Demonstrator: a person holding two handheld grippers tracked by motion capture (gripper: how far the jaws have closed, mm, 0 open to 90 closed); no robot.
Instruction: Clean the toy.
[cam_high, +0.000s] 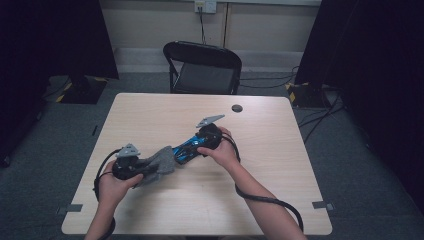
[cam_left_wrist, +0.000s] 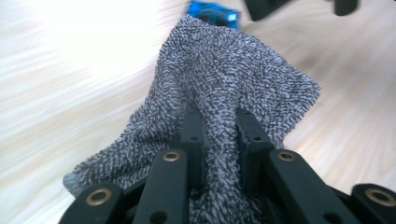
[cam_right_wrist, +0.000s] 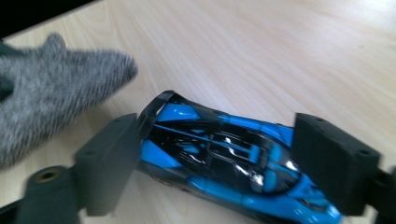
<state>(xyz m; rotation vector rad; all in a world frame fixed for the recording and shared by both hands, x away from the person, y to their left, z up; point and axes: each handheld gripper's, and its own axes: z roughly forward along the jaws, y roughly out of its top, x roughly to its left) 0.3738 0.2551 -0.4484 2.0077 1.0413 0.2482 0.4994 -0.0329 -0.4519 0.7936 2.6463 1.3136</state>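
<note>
Left gripper (cam_high: 131, 167) sits at the near left of the worktop (cam_high: 150, 107), its jaws clenched on a grey cloth (cam_high: 159, 162). In the left gripper view the two black jaws pinch a fold of that cloth (cam_left_wrist: 224, 79) between them; the fabric is a looped, nubbly terry in mixed dark and light grey, soft and bunched, and it rises from the grip into a broad rumpled flap with a rounded upper edge. A lower corner hangs out to the left of the jaws. Right gripper (cam_right_wrist: 233, 161) is angled toward the left one from the middle of the worktop, with a grey three-cornered plate on top in the high view. Its jaws stand wide on either side of a blue toy car (cam_right_wrist: 229, 158). The car is hard, glossy plastic, bright blue with black panels and a black cockpit, low and long with a tapering nose and sharp highlights on the shell. The left pad lies against the car's dark nose end; whether the right pad presses on the body I cannot tell, so grip is not confirmed. The car lies on the worktop between the two grippers, just beside the free edge of the cloth, whose fuzzy end shows at upper left of the right gripper view. Worktop is pale wood-grain laminate, matt, with rounded corners and a small dark round cap (cam_high: 237, 108) near its far edge. A black folding chair (cam_high: 202, 67) stands behind it.
</note>
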